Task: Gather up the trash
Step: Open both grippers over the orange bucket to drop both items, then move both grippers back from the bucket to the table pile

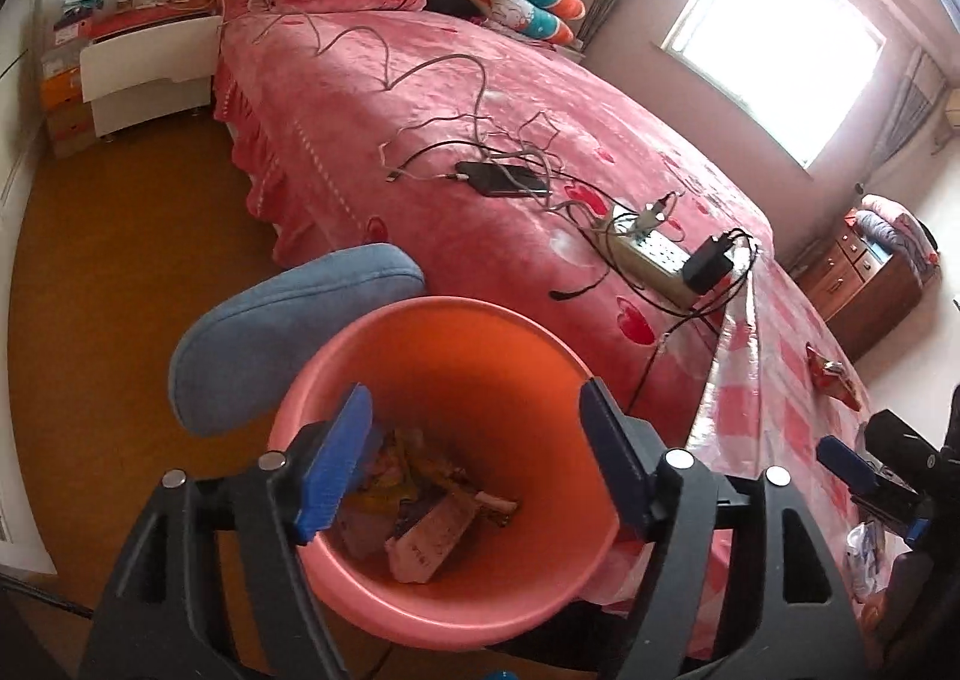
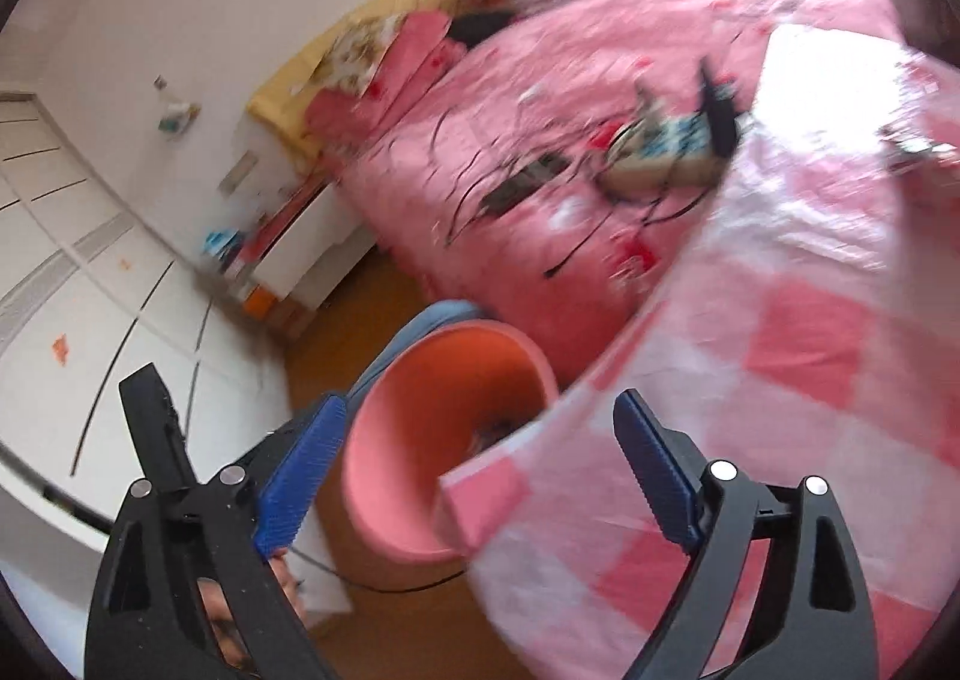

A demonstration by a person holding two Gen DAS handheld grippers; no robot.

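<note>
A bed [image 1: 540,98] under a pink cover with red hearts fills most of both views; no writing on it can be read. A pink-and-white checked plastic sheet [image 2: 798,356] lies over its near end. Beside the bed, on the brown floor [image 1: 120,236], stands a pink bin [image 1: 450,356], with a blue cushion [image 1: 288,320] just behind it.

The left gripper [image 1: 474,458] hangs over the bin's mouth, jaws spread apart, nothing between them. The right gripper [image 2: 474,476] is over the sheet's edge near the bin, jaws wide apart and empty.

In the bin lies trash [image 1: 432,524]: crumpled wrappers and a pale carton with print too small to read. A red snack wrapper [image 1: 831,374] lies on the sheet, well apart from the bin; its label is unreadable.

On the cover sit a power strip [image 1: 654,260] and a dark phone [image 1: 504,179], tangled in cables [image 1: 432,74].
</note>
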